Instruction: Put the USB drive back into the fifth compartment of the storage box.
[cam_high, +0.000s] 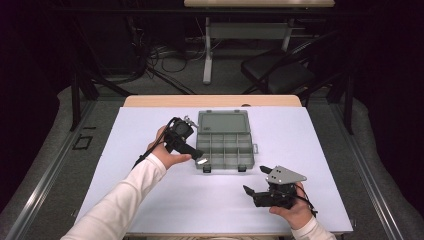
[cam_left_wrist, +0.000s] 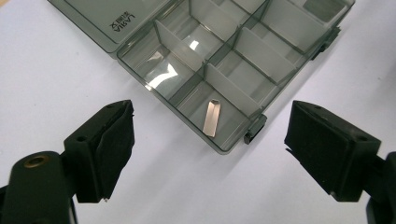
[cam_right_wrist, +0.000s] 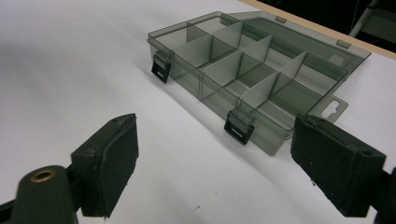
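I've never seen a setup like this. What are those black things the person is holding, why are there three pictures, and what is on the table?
A person sits at a white table holding a hand-operated clamp, called a gripper, in each hand. The high view looks down from above: the left gripper is near the box, the right gripper is nearer the person. The other two pictures come from small cameras riding on each gripper, looking out between its two black jaws. On the table lies a grey see-through organizer box, lid open, split into compartments. A small shiny metal piece lies in a corner compartment. Both grippers are open and hold nothing.
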